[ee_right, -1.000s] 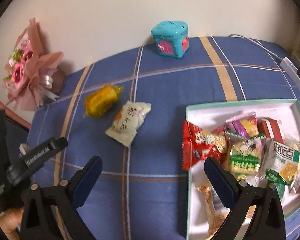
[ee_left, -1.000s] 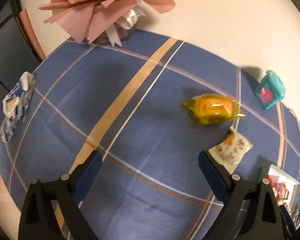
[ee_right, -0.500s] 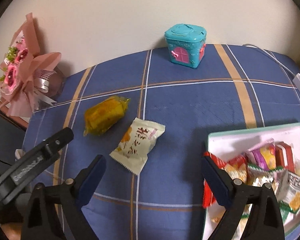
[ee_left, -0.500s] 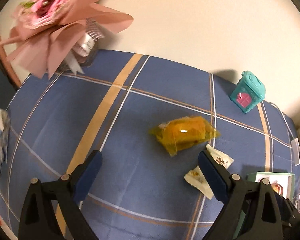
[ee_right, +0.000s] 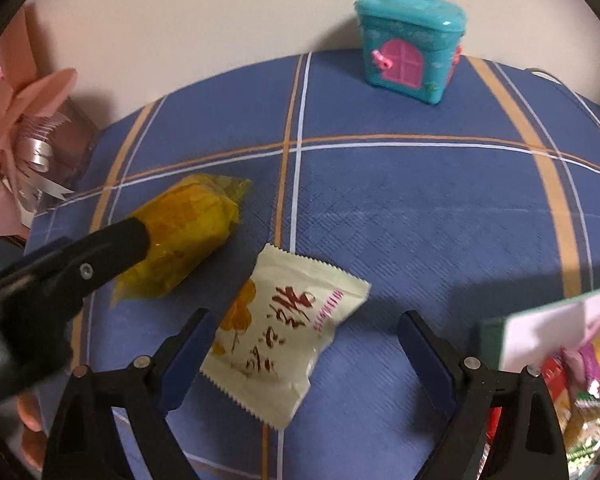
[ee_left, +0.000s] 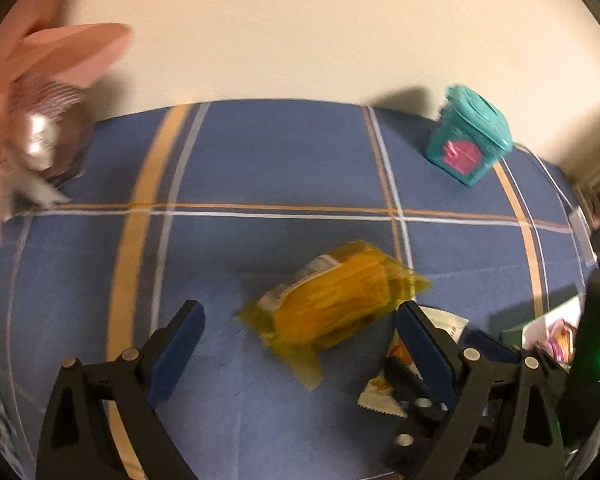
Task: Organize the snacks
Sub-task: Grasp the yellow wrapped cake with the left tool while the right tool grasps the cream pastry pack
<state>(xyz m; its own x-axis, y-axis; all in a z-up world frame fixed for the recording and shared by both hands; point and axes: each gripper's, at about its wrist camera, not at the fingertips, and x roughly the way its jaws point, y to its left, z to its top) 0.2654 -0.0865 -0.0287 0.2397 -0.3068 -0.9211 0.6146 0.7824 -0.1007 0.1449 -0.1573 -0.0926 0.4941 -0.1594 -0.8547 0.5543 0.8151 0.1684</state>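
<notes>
A yellow see-through snack packet [ee_left: 336,300] lies on the blue checked tablecloth [ee_left: 260,160]. My left gripper [ee_left: 298,312] hangs over it, open, with the packet between the fingers and no pad pressing on it. A cream snack packet [ee_right: 284,332] with red writing lies just right of the yellow packet [ee_right: 192,224]. My right gripper [ee_right: 306,320] is open above the cream packet, which reaches in beside the left finger. One left finger [ee_right: 80,264] covers the yellow packet's near end in the right wrist view.
A white tray [ee_right: 540,320] with a green rim holds several snack packs at the right. A teal toy house box [ee_right: 412,44] stands at the back by the wall. A pink bouquet [ee_right: 20,120] sits at the back left corner. A hand's fingers [ee_right: 32,420] show at lower left.
Both grippers have come lower and closer to the two packets. The left view has rolled, bringing the yellow packet between its fingers. The tray has slid toward the right edge of the right view.
</notes>
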